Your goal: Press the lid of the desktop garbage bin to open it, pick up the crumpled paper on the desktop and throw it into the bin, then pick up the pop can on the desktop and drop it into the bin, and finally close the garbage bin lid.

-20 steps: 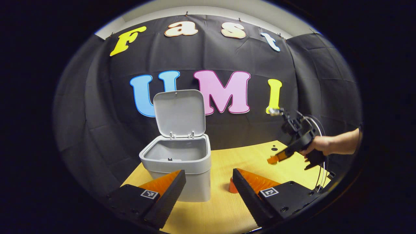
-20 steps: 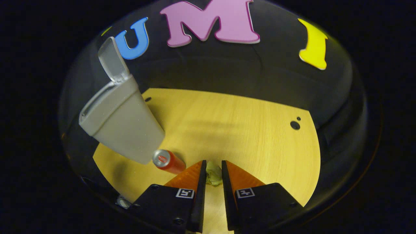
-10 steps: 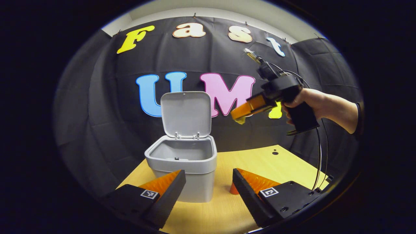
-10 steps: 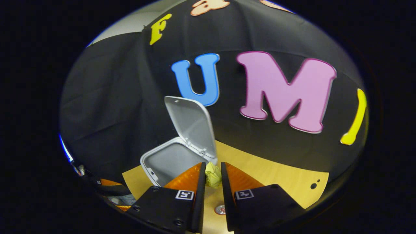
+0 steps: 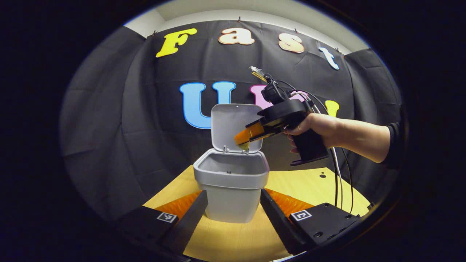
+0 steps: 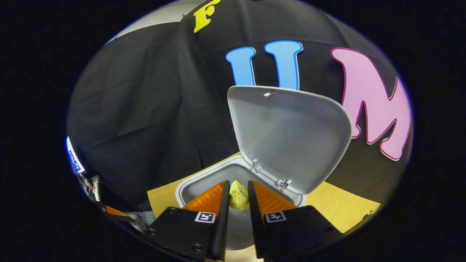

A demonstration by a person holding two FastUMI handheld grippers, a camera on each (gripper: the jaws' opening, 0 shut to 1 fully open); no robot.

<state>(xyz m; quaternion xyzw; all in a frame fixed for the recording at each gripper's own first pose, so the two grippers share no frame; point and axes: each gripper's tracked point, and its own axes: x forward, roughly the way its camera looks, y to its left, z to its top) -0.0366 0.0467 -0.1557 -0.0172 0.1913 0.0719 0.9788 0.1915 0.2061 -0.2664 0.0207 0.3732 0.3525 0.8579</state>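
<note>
We record the bin (image 5: 231,189) near the tabletop's (image 5: 309,185) left edge, its lid (image 6: 287,134) upright at the back rim, mouth unobstructed. Our right gripper (image 6: 238,189) clamps the crumpled paper (image 6: 238,194) above that mouth, close before the lid. Our left gripper (image 5: 233,214) hangs spread wide, fingers flanking the bin's front.

The left gripper view is taken low over the light wooden tabletop (image 5: 233,240), level and facing the nearby grey plastic bin (image 5: 232,189). The right gripper view is taken from close above, tilted down into that bin (image 6: 189,185). The bin and its raised lid (image 6: 287,134) are shared.
</note>
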